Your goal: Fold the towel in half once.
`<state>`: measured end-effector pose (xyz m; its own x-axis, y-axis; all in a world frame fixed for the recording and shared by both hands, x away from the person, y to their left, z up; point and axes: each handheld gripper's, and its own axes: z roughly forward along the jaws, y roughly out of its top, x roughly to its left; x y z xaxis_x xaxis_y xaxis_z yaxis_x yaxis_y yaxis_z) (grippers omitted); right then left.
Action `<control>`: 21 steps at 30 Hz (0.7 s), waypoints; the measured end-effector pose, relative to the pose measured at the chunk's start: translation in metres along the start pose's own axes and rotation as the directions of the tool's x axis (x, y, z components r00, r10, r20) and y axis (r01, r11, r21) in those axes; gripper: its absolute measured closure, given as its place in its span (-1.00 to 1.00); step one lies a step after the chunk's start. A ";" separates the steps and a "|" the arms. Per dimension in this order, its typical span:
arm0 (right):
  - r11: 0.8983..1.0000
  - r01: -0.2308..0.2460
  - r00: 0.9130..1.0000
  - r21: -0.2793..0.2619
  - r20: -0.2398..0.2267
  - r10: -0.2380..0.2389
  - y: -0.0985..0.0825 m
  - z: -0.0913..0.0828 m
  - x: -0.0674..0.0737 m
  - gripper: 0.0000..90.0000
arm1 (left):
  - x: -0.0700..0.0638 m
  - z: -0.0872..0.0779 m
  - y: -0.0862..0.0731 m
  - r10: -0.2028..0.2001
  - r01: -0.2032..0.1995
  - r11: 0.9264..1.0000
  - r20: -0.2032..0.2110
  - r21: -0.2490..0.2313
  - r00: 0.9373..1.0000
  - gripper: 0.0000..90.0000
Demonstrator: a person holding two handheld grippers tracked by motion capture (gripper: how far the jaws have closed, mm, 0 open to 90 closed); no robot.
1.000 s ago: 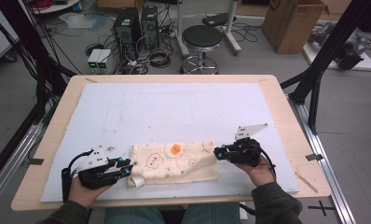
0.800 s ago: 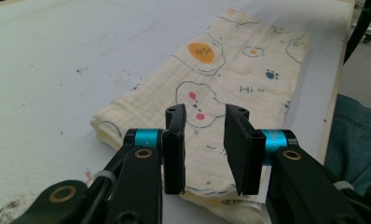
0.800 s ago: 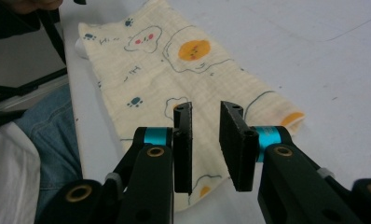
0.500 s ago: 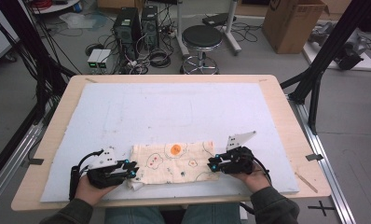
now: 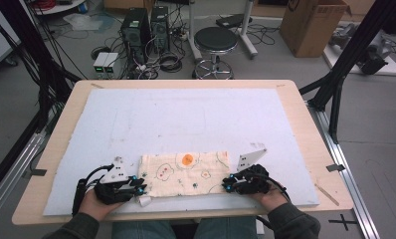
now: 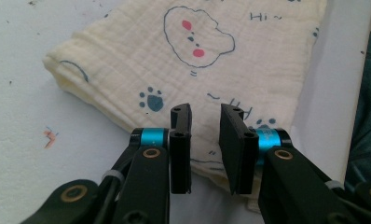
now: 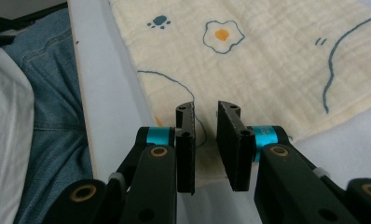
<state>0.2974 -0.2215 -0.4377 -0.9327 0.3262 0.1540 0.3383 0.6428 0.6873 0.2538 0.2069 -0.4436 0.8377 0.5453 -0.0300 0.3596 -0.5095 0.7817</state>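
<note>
While the folded cream muslin cloth [image 5: 185,174] printed with blue outlines and an orange spot is lying flat near the front edge of the pale blue mat-covered surface [image 5: 186,114], the left tongs [image 6: 206,122] are hovering at the cloth's left end, jaws parted with a narrow gap, gripping nothing. The right tongs [image 7: 205,119] are sitting at the cloth's right end, over its near corner, having just been closing a little, a gap showing and no fabric pinched between them.
</note>
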 end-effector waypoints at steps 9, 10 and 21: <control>1.000 -0.024 1.000 -0.014 -0.005 0.024 -0.004 -0.001 -0.001 0.72 | 0.003 -0.003 -0.002 0.003 -0.003 1.000 0.009 0.005 1.000 0.64; 1.000 -0.023 1.000 -0.017 -0.007 0.023 -0.004 -0.001 -0.001 0.72 | 0.002 -0.003 -0.002 0.002 -0.002 1.000 0.008 0.002 1.000 0.64; 0.999 -0.032 0.999 -0.031 -0.020 0.032 -0.007 -0.002 -0.003 0.73 | 0.005 -0.004 -0.003 0.003 -0.003 1.000 0.020 0.003 1.000 0.66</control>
<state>0.2980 -0.2280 -0.4416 -0.9238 0.3322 0.1902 0.3642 0.6099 0.7038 0.2550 0.2140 -0.4435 0.8472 0.5298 -0.0401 0.3581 -0.5135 0.7798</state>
